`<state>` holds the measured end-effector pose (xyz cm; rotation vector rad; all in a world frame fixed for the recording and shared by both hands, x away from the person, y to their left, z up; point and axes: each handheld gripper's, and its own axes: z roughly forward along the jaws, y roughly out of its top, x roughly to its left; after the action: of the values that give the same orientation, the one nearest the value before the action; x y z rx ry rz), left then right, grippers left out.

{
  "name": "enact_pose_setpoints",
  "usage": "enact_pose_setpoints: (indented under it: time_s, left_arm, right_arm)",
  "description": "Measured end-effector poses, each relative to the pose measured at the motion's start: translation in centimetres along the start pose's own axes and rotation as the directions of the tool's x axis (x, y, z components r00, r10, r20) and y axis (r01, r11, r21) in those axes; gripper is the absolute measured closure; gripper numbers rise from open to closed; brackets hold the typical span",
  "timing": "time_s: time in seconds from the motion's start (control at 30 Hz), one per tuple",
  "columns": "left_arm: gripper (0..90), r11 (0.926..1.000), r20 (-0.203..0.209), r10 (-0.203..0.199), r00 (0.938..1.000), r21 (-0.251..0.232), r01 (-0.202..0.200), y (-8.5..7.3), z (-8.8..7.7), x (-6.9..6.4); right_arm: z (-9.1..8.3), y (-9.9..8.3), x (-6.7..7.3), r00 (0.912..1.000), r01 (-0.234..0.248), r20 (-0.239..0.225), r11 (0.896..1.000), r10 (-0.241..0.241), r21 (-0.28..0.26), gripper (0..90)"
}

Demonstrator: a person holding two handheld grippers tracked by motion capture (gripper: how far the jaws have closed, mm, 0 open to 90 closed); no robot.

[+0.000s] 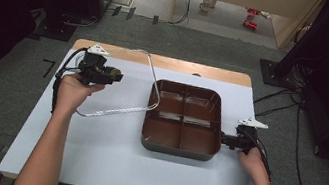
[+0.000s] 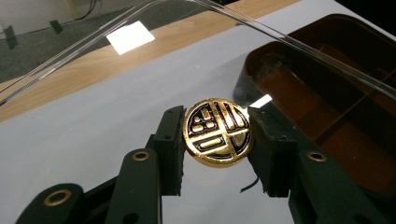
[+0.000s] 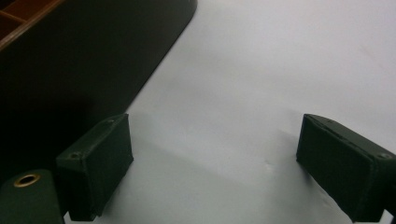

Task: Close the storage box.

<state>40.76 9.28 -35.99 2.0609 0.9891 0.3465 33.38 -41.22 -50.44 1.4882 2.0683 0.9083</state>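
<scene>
- The left claw (image 2: 217, 135) is clenched on a round gold knob (image 2: 218, 132) with a dark pattern on its face; one black pad presses on each side of the knob.
- The knob belongs to a clear lid (image 1: 118, 85), which is seen from above at the left of the scene, lifted and tilted. Its right edge is at the left rim of the tray, and its left part is up in the air over the counter (image 1: 106, 154).
- In the left gripper view the curved clear edge of the lid runs across the top, and the tray is seen through it at the right.
- The brown tray (image 1: 178, 148) stands on the counter at the middle right. It is divided in four compartments (all look bare).
- The right claw (image 3: 215, 163) is released; its two pads stand wide apart with bare counter between them.
- In the high view this right claw (image 1: 223, 139) is just beside the near right corner of the tray. Whether it touches the wall I cannot tell.
</scene>
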Motion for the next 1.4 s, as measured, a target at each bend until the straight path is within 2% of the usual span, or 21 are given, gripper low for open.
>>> enact_pose_setpoints:
  time_s: [0.1, 0.13, 0.4, 0.47, 0.6, 0.67, 0.77, 0.8, 1.0, 1.07, 1.1, 1.2, 1.23, 1.27, 1.37, 1.4]
  left_arm:
    - [59.4, 0.9999, 0.010, 0.016, 0.9998, -0.002, -0.016, 0.2, 0.3, -0.5]
    - [59.4, 0.9998, 0.028, 0.019, 0.9994, -0.005, -0.019, 0.3, 0.7, -1.0]
    - [59.4, 0.9994, 0.070, 0.030, 0.9971, 0.014, -0.031, 0.5, 2.6, -2.7]
    - [59.4, 0.9996, 0.102, 0.019, 0.9946, 0.020, -0.021, 0.3, 3.4, -3.2]
    - [59.4, 0.9995, 0.110, 0.018, 0.9938, 0.023, -0.020, 0.3, 4.1, -3.8]
    - [59.4, 0.9989, 0.102, 0.037, 0.9941, 0.023, -0.040, 0.3, 4.7, -4.6]
    - [59.4, 0.9987, 0.100, 0.046, 0.9940, 0.019, -0.048, 0.3, 5.1, -5.1]
    - [59.4, 0.9981, 0.106, 0.057, 0.9927, 0.016, -0.059, 0.3, 5.3, -5.5]
    - [59.4, 0.9972, 0.129, 0.069, 0.9892, 0.018, -0.072, 0.4, 6.3, -6.7]
    - [59.4, 0.9949, 0.134, 0.094, 0.9866, 0.024, -0.098, 0.5, 7.0, -7.6]
    - [59.4, 0.9949, 0.134, 0.094, 0.9866, 0.024, -0.098, 0.5, 7.0, -7.6]
    - [59.4, 0.9922, 0.165, 0.115, 0.9796, 0.028, -0.121, 0.9, 7.8, -8.8]
    - [59.4, 0.9922, 0.165, 0.115, 0.9796, 0.028, -0.121, 0.9, 7.8, -8.8]
    - [59.4, 0.9899, 0.180, 0.132, 0.9748, 0.028, -0.139, 1.1, 8.3, -9.4]
    - [59.4, 0.9881, 0.191, 0.142, 0.9713, 0.032, -0.150, 1.4, 8.8, -10.1]
    - [59.4, 0.9868, 0.206, 0.149, 0.9671, 0.032, -0.159, 1.6, 9.3, -10.7]
  right_arm:
    - [0.0, 0.0, 0.0, 1.0000, -0.002, 0.000, 1.000, 0.002, 0.000, 9.9]
    - [0.0, 0.0, 0.0, 1.0000, -0.002, 0.000, 1.000, 0.002, 0.000, 10.0]
    - [0.0, 0.0, 0.0, 1.0000, -0.002, 0.000, 1.000, 0.002, -0.001, 10.0]
    - [0.0, 0.0, 0.0, 1.0000, -0.001, 0.000, 1.000, 0.001, -0.001, 10.0]
    - [0.0, 0.0, 0.0, 1.0000, -0.004, -0.001, 1.000, 0.004, 0.001, 9.9]
    - [0.0, 0.0, 0.0, 1.0000, -0.001, 0.000, 1.000, 0.001, 0.000, 9.9]
    - [0.0, 0.0, 0.0, 1.0000, -0.001, 0.000, 1.000, 0.001, 0.000, 9.9]
    - [0.0, 0.0, 0.0, 1.0000, -0.001, -0.001, 1.000, 0.001, 0.000, 10.0]
    - [0.0, 0.0, 0.0, 1.0000, -0.002, 0.000, 1.000, 0.002, 0.001, 9.9]
    - [0.0, 0.0, 0.0, 1.0000, -0.001, -0.001, 1.000, 0.001, 0.001, 9.9]
    - [0.0, 0.0, 0.0, 1.0000, -0.001, -0.001, 1.000, 0.001, 0.001, 9.9]
    - [0.0, 0.0, 0.0, 1.0000, -0.001, 0.000, 1.000, 0.001, 0.000, 9.9]
    - [0.0, 0.0, 0.0, 1.0000, -0.001, 0.000, 1.000, 0.001, 0.000, 9.9]
    - [0.0, 0.0, 0.0, 1.0000, -0.001, -0.001, 1.000, 0.001, 0.000, 10.0]
    - [0.0, 0.0, 0.0, 1.0000, -0.004, 0.000, 1.000, 0.004, 0.002, 9.9]
    - [0.0, 0.0, 0.0, 1.0000, -0.004, 0.000, 1.000, 0.004, 0.002, 9.9]
